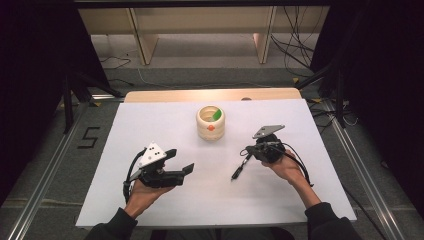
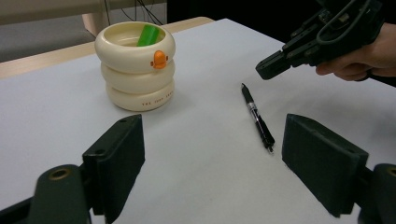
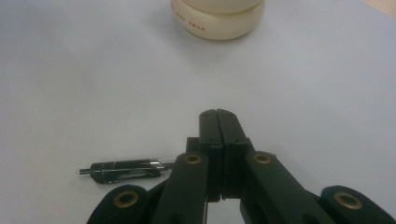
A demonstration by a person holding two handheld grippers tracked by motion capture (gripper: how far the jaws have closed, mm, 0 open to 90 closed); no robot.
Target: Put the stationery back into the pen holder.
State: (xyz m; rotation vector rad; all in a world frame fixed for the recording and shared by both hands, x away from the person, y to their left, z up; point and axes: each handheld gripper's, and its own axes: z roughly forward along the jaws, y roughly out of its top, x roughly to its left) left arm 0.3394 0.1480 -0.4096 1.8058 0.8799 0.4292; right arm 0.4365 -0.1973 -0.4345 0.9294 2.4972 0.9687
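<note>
High view: fixed above the person's side, looking forward and down; takes in the whole white surface (image 1: 165,200) and floor beyond, from far off.

Left claw view: low over the surface, facing across it toward the cream pot (image 2: 135,65) and pen (image 2: 257,119), both near.

Right claw view: lower still, close, facing the pot's base (image 3: 217,21); pen (image 3: 123,170) at its left.

All three views share pot and pen.
</note>
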